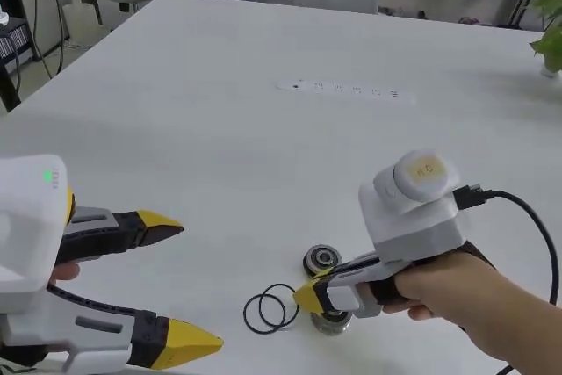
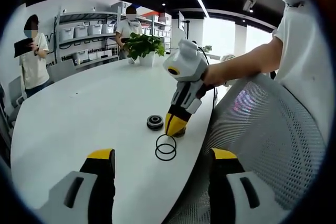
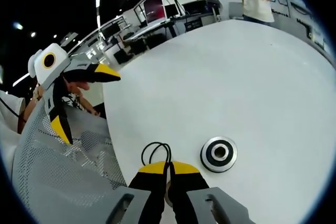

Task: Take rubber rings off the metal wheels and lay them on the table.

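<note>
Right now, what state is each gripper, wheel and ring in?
left gripper: open, holding nothing.
right gripper: shut, tips down at the near wheel.
near wheel: on the table, partly hidden under the right gripper.
far wheel: flat on the table, untouched.
rubber rings: two, off the wheels, lying flat and overlapping.

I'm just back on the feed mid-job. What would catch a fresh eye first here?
The right gripper stands out, jaws closed and tips down over a wheel near the table edge. Two black rings lie loose just left of it. A second wheel sits just behind, and the left gripper hangs open at lower left.
</note>
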